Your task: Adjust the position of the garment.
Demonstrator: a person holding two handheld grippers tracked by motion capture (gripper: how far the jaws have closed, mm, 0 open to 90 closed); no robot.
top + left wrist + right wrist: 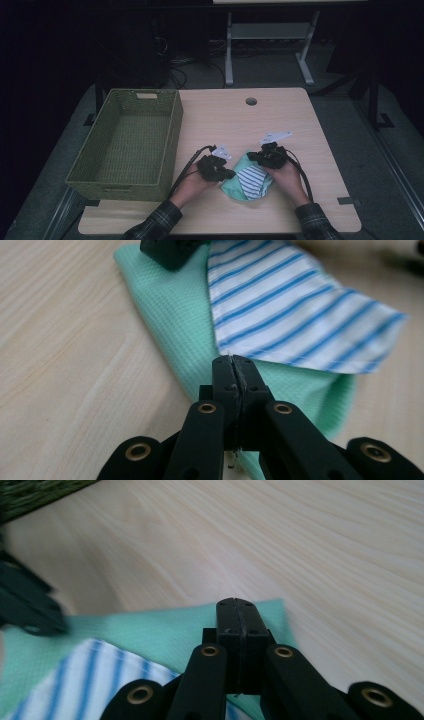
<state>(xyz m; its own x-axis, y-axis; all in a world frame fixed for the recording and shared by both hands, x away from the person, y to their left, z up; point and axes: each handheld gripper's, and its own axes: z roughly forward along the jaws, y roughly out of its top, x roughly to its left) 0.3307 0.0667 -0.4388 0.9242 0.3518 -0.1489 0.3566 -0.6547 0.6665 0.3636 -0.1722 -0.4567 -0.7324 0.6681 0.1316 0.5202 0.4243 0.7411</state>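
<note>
A green basket (pixel 127 142) sits along the table's (pixel 300 130) left edge. Near the front edge, at the middle, lies a green cloth (pixel 234 184) with a striped cloth (pixel 252 181) on top. The left tongs (pixel 233 360), jaws together, touch the cloths' left side; the right tongs (pixel 235 601), jaws together, rest on the green cloth's far corner.

Green cloth (pixel 175 325) looks waffle-textured and matt; the striped cloth (pixel 285 305) smooth-woven. Table (pixel 280 125) is pale wood-grain laminate; basket (pixel 172 135), at nine o'clock, rough woven fibre.
</note>
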